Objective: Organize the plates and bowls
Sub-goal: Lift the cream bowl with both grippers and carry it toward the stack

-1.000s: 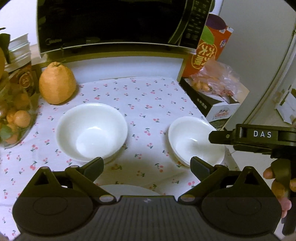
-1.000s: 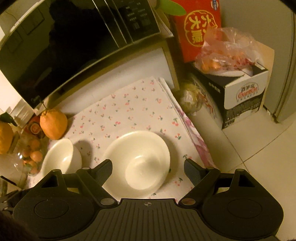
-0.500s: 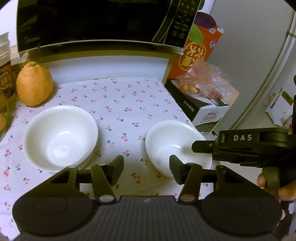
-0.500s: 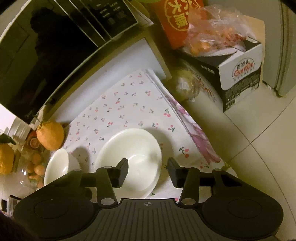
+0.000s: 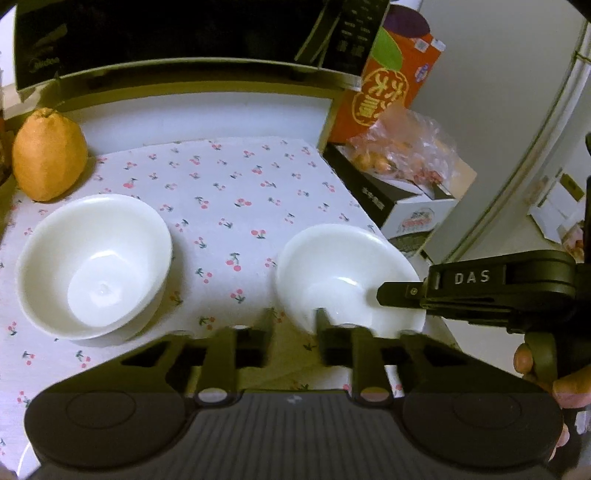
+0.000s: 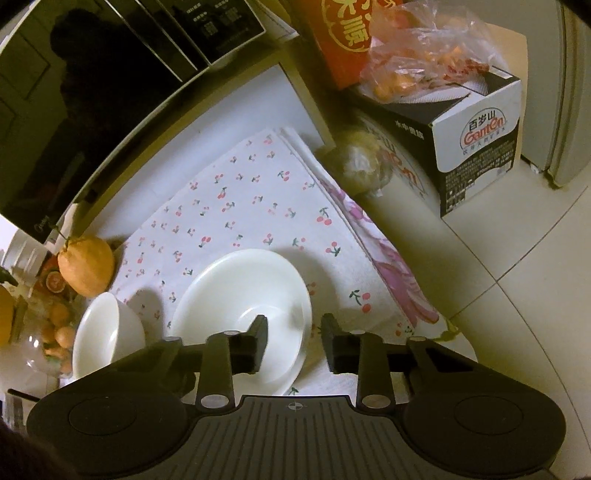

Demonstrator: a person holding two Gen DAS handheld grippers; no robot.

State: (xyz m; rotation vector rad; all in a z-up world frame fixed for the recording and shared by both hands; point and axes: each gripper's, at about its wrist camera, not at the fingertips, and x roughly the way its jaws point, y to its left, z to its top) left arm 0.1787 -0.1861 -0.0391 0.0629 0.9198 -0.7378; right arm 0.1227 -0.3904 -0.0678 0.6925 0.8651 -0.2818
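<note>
Two white bowls sit on a cherry-print cloth (image 5: 229,199). The left bowl (image 5: 92,264) stands on a white plate whose edge (image 5: 133,334) shows beneath it. The right bowl (image 5: 343,280) sits near the cloth's right edge. My left gripper (image 5: 293,325) hovers above the cloth between the bowls, jaws narrowed to a small gap, holding nothing. My right gripper (image 6: 293,334) is narrowed over the right bowl's (image 6: 240,306) near rim: its left finger (image 6: 258,332) is over the inside, the right finger outside. It shows from the side in the left wrist view (image 5: 384,293). The left bowl (image 6: 107,332) is at left.
A black microwave (image 5: 166,33) overhangs the back. A large orange citrus (image 5: 48,155) stands at the back left, with a bag of small oranges (image 6: 55,332) beside it. Cartons and a bag of fruit (image 5: 399,155) crowd the right. The tiled floor (image 6: 517,295) lies beyond the cloth's right edge.
Both grippers have narrowed from wide open to a small gap. The left gripper has shifted right towards the right bowl. The right gripper has moved in over that bowl's rim.
</note>
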